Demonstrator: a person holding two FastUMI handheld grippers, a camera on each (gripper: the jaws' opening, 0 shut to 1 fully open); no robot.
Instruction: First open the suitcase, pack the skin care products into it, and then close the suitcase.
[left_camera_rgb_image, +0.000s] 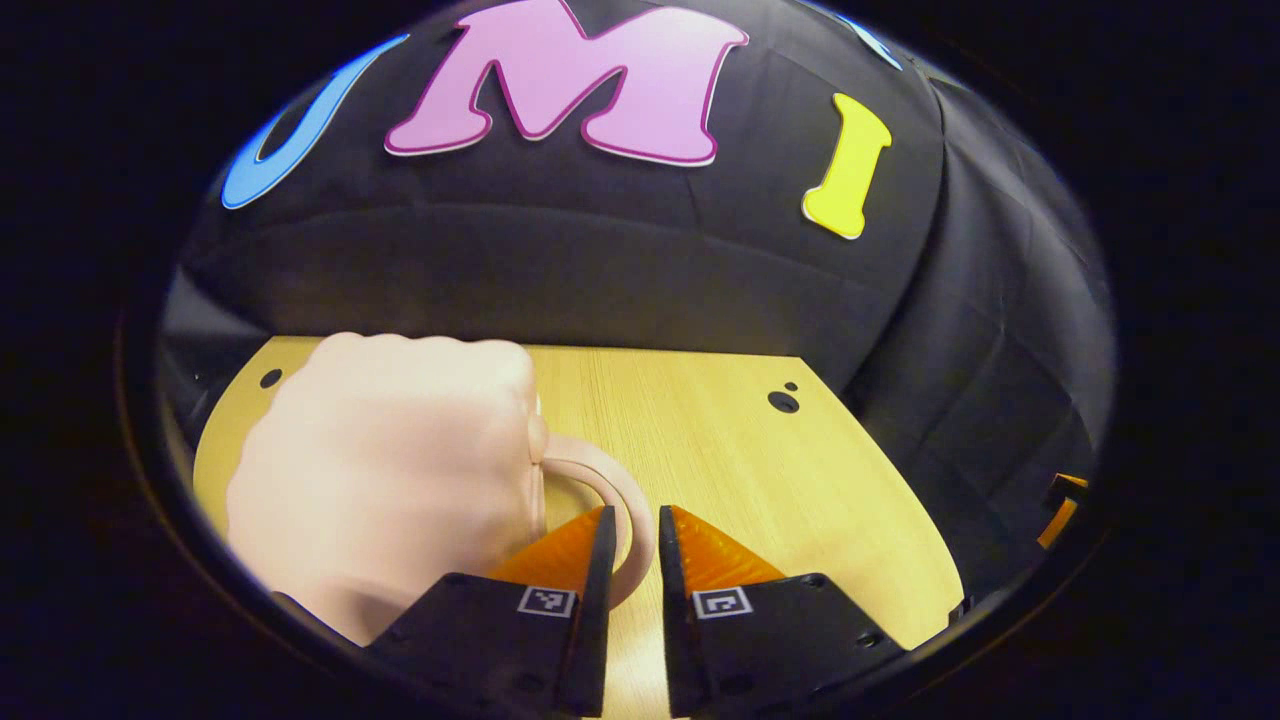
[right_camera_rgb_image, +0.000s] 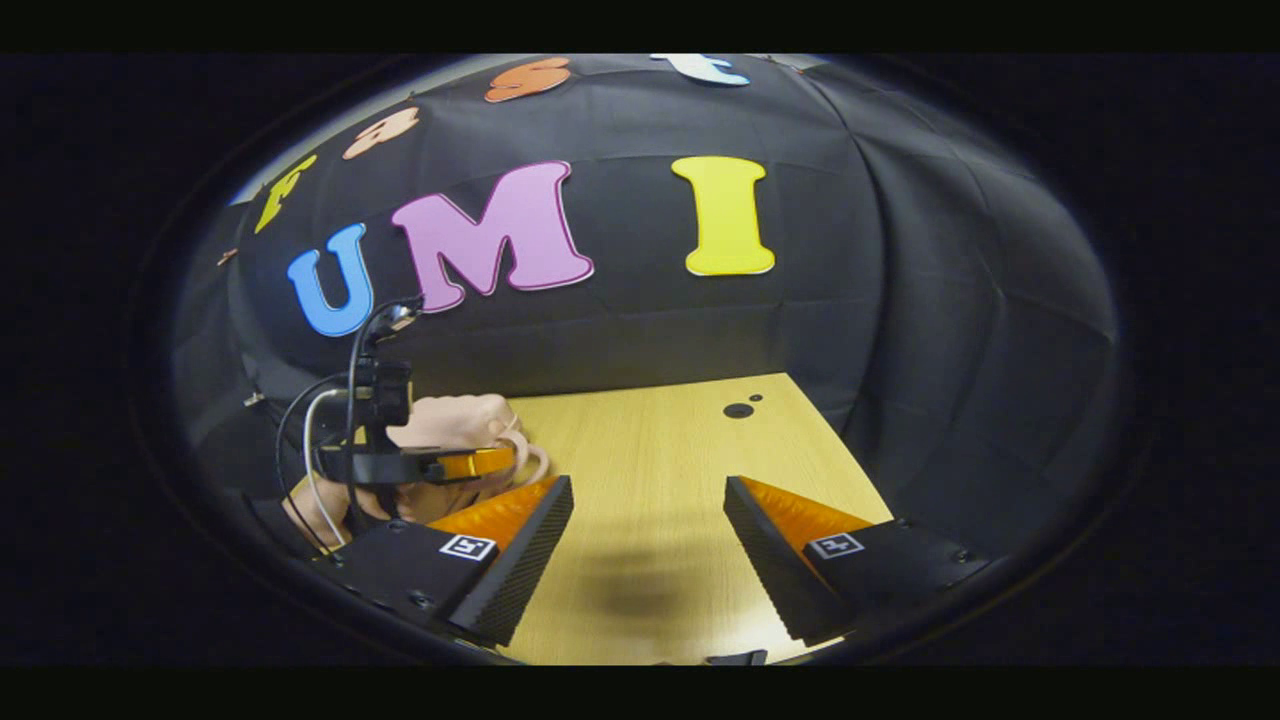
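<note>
A pale pink suitcase (left_camera_rgb_image: 380, 470) lies closed on the wooden table (left_camera_rgb_image: 740, 450), at the left of the left gripper view. Its curved handle (left_camera_rgb_image: 612, 478) loops out to the right. My left gripper (left_camera_rgb_image: 635, 515) is shut on that handle, which fills the narrow gap between the fingers. In the right gripper view the suitcase (right_camera_rgb_image: 455, 418) sits far left, with the left gripper (right_camera_rgb_image: 470, 465) and its cables in front of it. My right gripper (right_camera_rgb_image: 648, 485) hangs open over bare table (right_camera_rgb_image: 650, 430), holding nothing.
The black cloth wall stands close behind the table's far edge. Dark round holes (left_camera_rgb_image: 783, 401) mark the tabletop near its back right corner, also seen as holes (right_camera_rgb_image: 738, 410) in the right gripper view. The table's right edge drops off beside the cloth.
</note>
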